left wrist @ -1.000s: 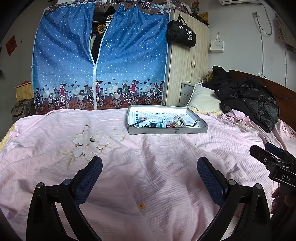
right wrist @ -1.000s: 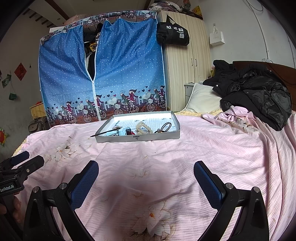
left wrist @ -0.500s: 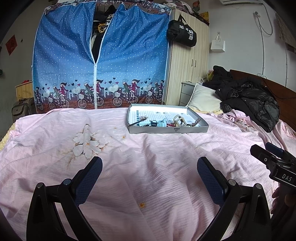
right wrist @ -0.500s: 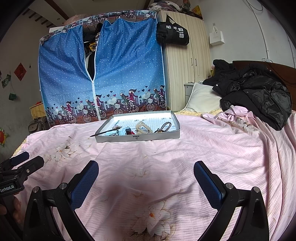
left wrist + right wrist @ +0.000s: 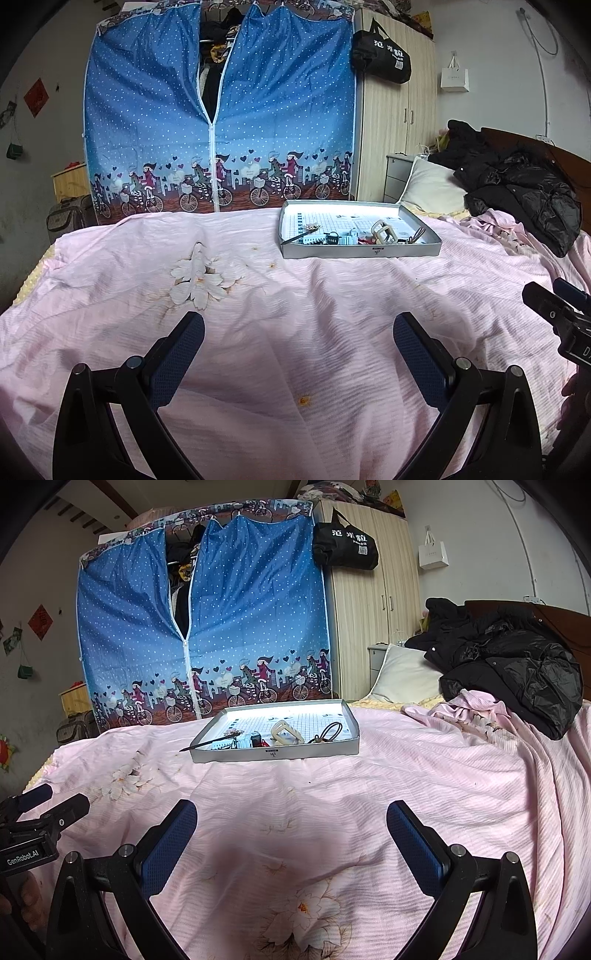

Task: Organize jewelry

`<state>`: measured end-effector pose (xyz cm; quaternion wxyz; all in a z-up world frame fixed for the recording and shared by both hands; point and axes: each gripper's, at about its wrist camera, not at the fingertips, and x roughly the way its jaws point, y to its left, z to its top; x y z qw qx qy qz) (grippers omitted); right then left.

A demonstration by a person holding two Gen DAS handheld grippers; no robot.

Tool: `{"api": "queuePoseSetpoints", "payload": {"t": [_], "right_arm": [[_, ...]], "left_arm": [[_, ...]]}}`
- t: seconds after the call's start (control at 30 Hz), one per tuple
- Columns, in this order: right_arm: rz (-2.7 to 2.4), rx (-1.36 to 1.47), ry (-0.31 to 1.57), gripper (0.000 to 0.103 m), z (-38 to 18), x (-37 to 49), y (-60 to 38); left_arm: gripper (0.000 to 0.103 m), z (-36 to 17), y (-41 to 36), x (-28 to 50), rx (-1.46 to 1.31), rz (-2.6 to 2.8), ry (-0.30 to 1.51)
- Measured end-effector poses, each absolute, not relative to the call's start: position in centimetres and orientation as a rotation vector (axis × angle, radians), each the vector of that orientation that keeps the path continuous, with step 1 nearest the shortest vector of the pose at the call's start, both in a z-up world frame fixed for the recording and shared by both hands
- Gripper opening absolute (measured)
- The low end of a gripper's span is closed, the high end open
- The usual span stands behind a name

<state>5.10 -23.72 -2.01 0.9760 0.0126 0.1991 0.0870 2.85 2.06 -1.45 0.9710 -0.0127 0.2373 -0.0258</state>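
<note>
Pink bedspread (image 5: 295, 295) under both grippers — left gripper (image 5: 298, 354), right gripper (image 5: 291, 843), fingers spread wide, empty — grey tray (image 5: 277, 755) of jewelry well ahead.

Dim room from where I sit, cool flat light, source out of frame. Brightest spot is the tray (image 5: 360, 251), its white floor glaring, nearly blown out. Soft dark shadows fall on the pink bedsheet (image 5: 369, 794) between the fingers in both views. Heavy fisheye bend, black vignette at the corners. Centre sharp, edges smeared, small tray items hard to resolve.
</note>
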Motion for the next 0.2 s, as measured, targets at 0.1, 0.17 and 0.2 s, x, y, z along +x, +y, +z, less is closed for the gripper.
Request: {"api": "queuePoseSetpoints", "payload": {"t": [0.1,0.17,0.2], "right_arm": [[0.176,0.025,0.402,0.103,-2.0,5.1,-23.72],[0.176,0.025,0.404,0.103,-2.18,4.98,-23.63],[0.177,0.025,0.406,0.103,-2.32,4.91,-23.56]], "left_arm": [[0.1,-1.54,1.86,2.84,-0.012,-0.059,0.473],[0.1,-1.57,1.83,2.95,-0.007,-0.06,0.477],[0.1,-1.63,1.82,3.03,-0.006,-0.062,0.481]]}}
